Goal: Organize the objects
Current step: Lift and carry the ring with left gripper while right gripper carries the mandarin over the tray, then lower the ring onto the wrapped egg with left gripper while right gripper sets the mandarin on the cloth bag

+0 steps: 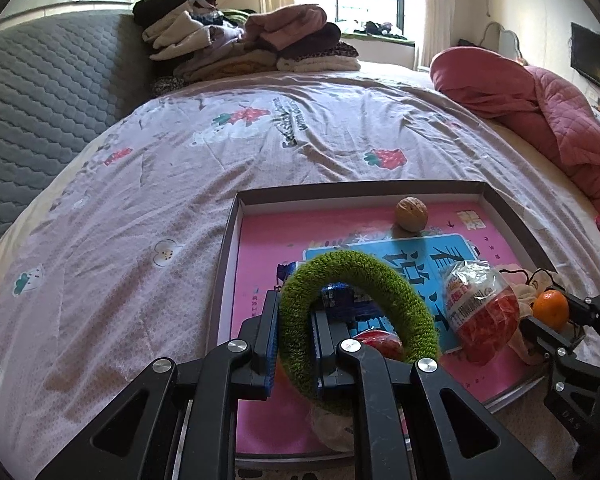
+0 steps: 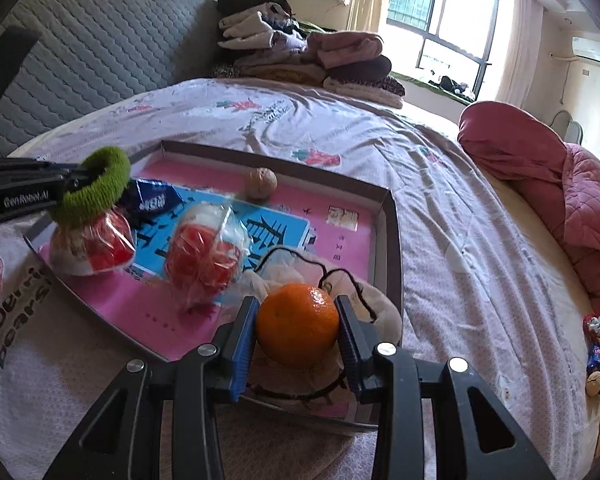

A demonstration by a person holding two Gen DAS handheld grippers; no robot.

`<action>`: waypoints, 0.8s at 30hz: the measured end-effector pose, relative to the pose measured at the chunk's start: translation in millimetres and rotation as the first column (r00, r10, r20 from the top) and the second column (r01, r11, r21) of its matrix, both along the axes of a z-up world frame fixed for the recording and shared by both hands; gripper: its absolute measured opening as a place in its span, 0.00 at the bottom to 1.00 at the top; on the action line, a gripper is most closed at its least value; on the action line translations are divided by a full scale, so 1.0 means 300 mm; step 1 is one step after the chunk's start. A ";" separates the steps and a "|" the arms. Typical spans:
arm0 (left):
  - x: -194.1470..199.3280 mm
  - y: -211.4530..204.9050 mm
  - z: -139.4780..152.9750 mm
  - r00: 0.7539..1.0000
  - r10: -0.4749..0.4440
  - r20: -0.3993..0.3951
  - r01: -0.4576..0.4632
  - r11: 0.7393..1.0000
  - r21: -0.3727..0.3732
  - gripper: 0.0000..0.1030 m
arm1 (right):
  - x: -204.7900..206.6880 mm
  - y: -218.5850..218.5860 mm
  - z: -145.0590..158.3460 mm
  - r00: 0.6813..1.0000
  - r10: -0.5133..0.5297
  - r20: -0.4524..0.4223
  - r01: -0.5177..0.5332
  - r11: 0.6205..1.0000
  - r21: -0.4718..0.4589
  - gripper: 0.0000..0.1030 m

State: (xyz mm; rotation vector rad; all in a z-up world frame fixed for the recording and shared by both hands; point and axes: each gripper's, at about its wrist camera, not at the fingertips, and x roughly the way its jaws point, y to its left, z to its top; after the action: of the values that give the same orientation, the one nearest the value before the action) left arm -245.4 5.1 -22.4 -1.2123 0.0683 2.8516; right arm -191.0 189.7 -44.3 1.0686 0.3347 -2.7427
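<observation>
A shallow box lid (image 1: 232,240) with a pink printed floor lies on the bed; it also shows in the right wrist view (image 2: 388,216). My left gripper (image 1: 294,340) is shut on a green knitted ring (image 1: 380,272) and holds it over the lid's near left part; the ring also shows in the right wrist view (image 2: 100,188). My right gripper (image 2: 298,320) is shut on an orange tangerine (image 2: 298,324) above a cream drawstring pouch (image 2: 380,308) in the lid's near right corner. The tangerine also shows in the left wrist view (image 1: 551,309).
In the lid lie a walnut (image 1: 411,214), two red-and-white wrapped snacks (image 2: 204,256) (image 2: 96,248) and a blue candy wrapper (image 2: 156,200). Folded clothes (image 1: 244,40) are stacked at the bed's far end. A pink quilt (image 1: 540,108) lies right. Small items (image 2: 598,344) sit at the right edge.
</observation>
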 end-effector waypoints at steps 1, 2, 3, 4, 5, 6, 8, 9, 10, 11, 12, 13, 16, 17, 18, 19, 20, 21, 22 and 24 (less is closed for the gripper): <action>-0.004 0.001 0.000 1.000 0.000 0.003 0.000 1.000 0.003 0.13 | -0.002 0.002 -0.001 1.000 -0.001 0.001 0.001 1.000 -0.003 0.38; -0.007 0.000 0.000 1.000 -0.001 0.006 0.001 1.000 0.006 0.14 | 0.001 0.004 -0.001 1.000 -0.001 0.002 0.001 1.000 -0.004 0.38; -0.011 -0.001 0.000 1.000 0.000 0.009 0.000 1.000 0.008 0.14 | 0.002 0.004 -0.001 1.000 -0.002 0.002 0.002 1.000 -0.005 0.38; -0.017 -0.005 0.000 1.000 0.002 0.015 -0.002 1.000 0.012 0.15 | 0.003 0.004 -0.001 1.000 -0.001 0.002 0.001 1.000 -0.005 0.38; -0.022 -0.008 -0.001 1.000 0.005 0.020 -0.005 1.000 0.017 0.16 | -0.001 0.002 0.000 1.000 -0.001 0.003 0.001 1.000 -0.004 0.38; -0.028 -0.011 -0.001 1.000 0.007 0.024 -0.008 1.000 0.022 0.18 | -0.001 0.002 0.001 1.000 -0.002 0.002 0.002 1.000 -0.003 0.38; -0.036 -0.015 0.001 1.000 0.011 0.029 -0.011 1.000 0.016 0.20 | -0.001 0.001 0.002 1.000 -0.002 0.003 0.002 1.000 -0.003 0.38; -0.038 -0.015 0.001 0.999 0.010 0.031 -0.011 1.000 0.013 0.20 | -0.002 0.001 0.002 1.000 -0.003 0.002 0.003 1.000 -0.003 0.38; -0.040 -0.014 0.003 0.999 0.010 0.032 -0.011 1.000 0.010 0.20 | -0.001 -0.001 0.002 1.000 -0.006 0.002 0.006 1.000 -0.001 0.38; -0.040 -0.014 0.003 0.999 0.010 0.033 -0.010 1.000 0.008 0.21 | -0.002 -0.001 0.002 1.000 -0.007 0.003 0.007 1.000 -0.001 0.38; -0.040 -0.015 0.004 0.999 0.012 0.035 -0.012 1.000 0.008 0.22 | -0.003 -0.001 0.003 1.000 -0.008 0.004 0.008 1.000 -0.001 0.38; -0.040 -0.015 0.005 0.999 0.012 0.035 -0.012 1.000 0.011 0.23 | -0.005 -0.002 0.004 1.000 -0.010 0.004 0.010 1.000 0.000 0.38; -0.039 -0.016 0.007 0.999 0.007 0.034 -0.007 1.000 0.017 0.32 | -0.007 0.002 0.007 1.000 -0.018 0.001 0.018 1.000 0.003 0.39; -0.040 -0.016 0.007 0.999 0.004 0.037 -0.005 1.000 0.023 0.36 | -0.005 0.004 0.006 1.000 -0.021 -0.001 0.021 1.000 0.004 0.40; -0.039 -0.018 0.008 0.999 0.005 0.039 -0.006 1.000 0.028 0.36 | -0.006 0.008 0.006 1.000 -0.025 -0.001 0.025 1.000 0.003 0.41; -0.038 -0.019 0.009 0.999 0.007 0.039 -0.008 1.000 0.028 0.37 | -0.007 0.010 0.005 1.000 -0.025 0.001 0.025 1.000 0.000 0.41; -0.037 -0.019 0.009 0.999 0.008 0.039 -0.009 1.000 0.026 0.37 | -0.009 0.012 0.005 1.000 -0.025 0.003 0.025 1.000 -0.001 0.41; -0.035 -0.020 0.009 0.999 0.008 0.036 -0.009 1.000 0.028 0.37 | -0.009 0.013 0.006 1.000 -0.027 0.002 0.027 1.000 -0.002 0.41; -0.035 -0.020 0.008 0.999 0.008 0.038 -0.009 1.000 0.028 0.37 | -0.007 0.012 0.008 1.000 -0.028 0.000 0.028 1.000 -0.003 0.41; -0.034 -0.021 0.007 0.999 0.009 0.040 -0.010 1.000 0.029 0.38 | -0.006 0.012 0.009 1.000 -0.030 -0.001 0.030 1.000 -0.002 0.41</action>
State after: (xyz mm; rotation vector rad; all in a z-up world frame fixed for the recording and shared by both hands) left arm -255.6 -1.2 -20.2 -1.2665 0.0190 2.8251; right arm -192.8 193.4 -41.6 1.0809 0.3182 -2.7688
